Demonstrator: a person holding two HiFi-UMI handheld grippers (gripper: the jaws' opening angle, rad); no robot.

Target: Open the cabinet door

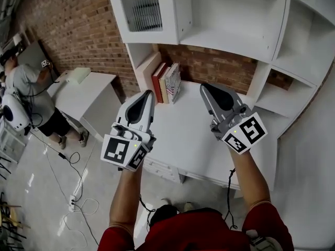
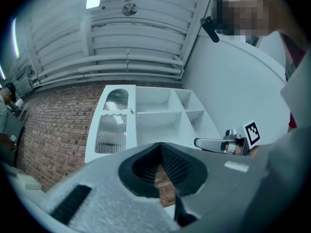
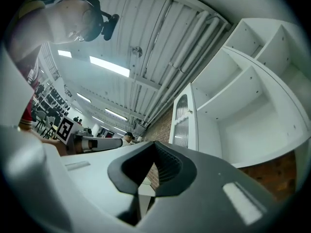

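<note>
Waiting below the cabinet door [image 1: 140, 7], and by the look of it nothing is opened yet.
Head view: left gripper [image 1: 145, 95] and right gripper [image 1: 207, 88], both clenched on nothing, hang below the door over a white desk [image 1: 178, 135]; books [image 1: 166, 82] stand beneath the door against the brick wall [image 1: 78, 30]. Left gripper view: door looks shut, knob [image 2: 131, 111] untouched, jaws together. Right gripper view: jaws together and empty, well short of the door; reaching, gripping and pulling all remain.

Tally around the white shelving unit
Two grippers, a left gripper [image 1: 148, 94] and a right gripper [image 1: 205, 87]; one ribbed-glass cabinet door [image 1: 141, 7]; four books [image 1: 163, 82]; one desk [image 1: 183, 135]; one side table [image 1: 86, 95]; one bystander [image 1: 26, 88]; one power strip [image 1: 71, 200].
</note>
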